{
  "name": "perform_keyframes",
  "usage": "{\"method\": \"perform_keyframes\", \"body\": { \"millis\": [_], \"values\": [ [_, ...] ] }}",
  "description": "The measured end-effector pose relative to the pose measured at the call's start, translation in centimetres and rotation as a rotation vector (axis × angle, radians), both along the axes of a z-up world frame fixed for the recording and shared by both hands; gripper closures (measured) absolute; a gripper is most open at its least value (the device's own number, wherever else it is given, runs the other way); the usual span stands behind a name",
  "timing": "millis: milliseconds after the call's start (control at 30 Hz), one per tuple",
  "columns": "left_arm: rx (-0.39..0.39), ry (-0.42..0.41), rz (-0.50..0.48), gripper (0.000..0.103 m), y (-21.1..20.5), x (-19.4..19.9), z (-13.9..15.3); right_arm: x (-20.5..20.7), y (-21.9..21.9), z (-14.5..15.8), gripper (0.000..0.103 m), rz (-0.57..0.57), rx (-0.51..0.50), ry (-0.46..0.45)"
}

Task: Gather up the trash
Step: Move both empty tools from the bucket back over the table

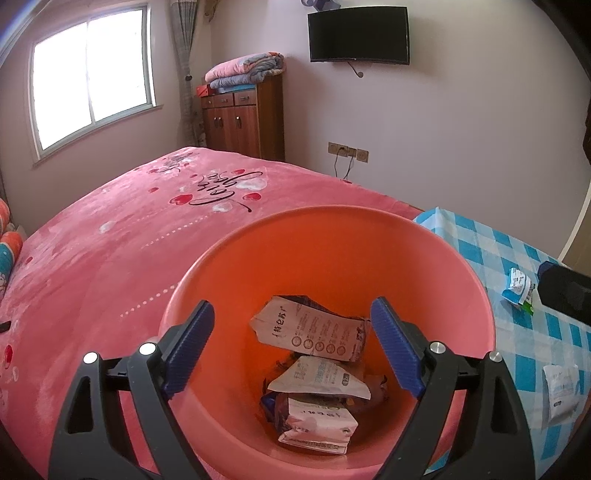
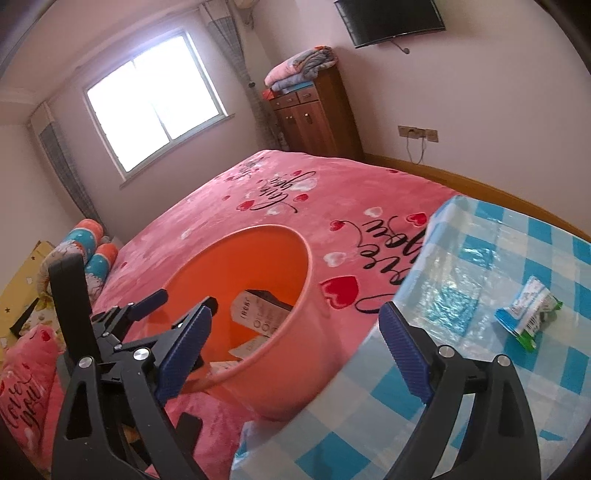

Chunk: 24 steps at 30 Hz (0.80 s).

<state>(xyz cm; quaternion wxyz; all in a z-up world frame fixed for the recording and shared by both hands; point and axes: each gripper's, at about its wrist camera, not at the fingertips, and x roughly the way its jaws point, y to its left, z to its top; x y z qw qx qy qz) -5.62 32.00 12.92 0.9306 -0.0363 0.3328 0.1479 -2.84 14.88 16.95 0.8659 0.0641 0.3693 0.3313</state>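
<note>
My left gripper (image 1: pixel 292 304) hangs open above the orange bin (image 1: pixel 332 218), nothing between its blue pads. Inside lie several wrappers: a pale pink pack (image 1: pixel 314 332) on top, a white one (image 1: pixel 321 376) under it, another pink one (image 1: pixel 317 424) nearest. My right gripper (image 2: pixel 298 310) is open and empty, over the edge where the bin (image 2: pixel 295 343) meets the blue checked tablecloth (image 2: pixel 406 424). A blue, white and green wrapper (image 2: pixel 528 314) lies on the cloth to its right, also the wrapper (image 1: pixel 519 291) in the left view. A white packet (image 1: pixel 561 391) lies nearer.
The bin stands against a bed with a pink heart-print blanket (image 1: pixel 110 258). Pillows (image 2: pixel 92 251) lie at the bed's left end. A wooden cabinet (image 1: pixel 243 118) with folded quilts, a window (image 1: pixel 92 74) and a wall television (image 1: pixel 358 35) are at the back.
</note>
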Motion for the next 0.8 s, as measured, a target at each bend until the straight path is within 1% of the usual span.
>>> {"method": "perform_keyframes", "body": {
  "millis": [367,567,667,800],
  "values": [
    [0.025,0.009,-0.025,0.014,-1.9,-0.4,0.1,-1.0,-3.1,-1.3,0.012,-0.059,-0.003,0.018],
    [0.032,0.012,-0.048,0.014,-3.2,-0.6,0.4,-1.9,-4.6,-1.6,0.012,-0.087,-0.011,0.012],
    [0.037,0.010,-0.064,0.011,-4.1,-0.7,0.5,-2.4,-5.5,-1.7,0.012,-0.106,-0.014,0.004],
    [0.045,0.007,-0.089,0.010,-5.3,-1.0,0.8,-3.0,-7.0,-1.9,0.012,-0.133,-0.009,0.006]
  ]
}}
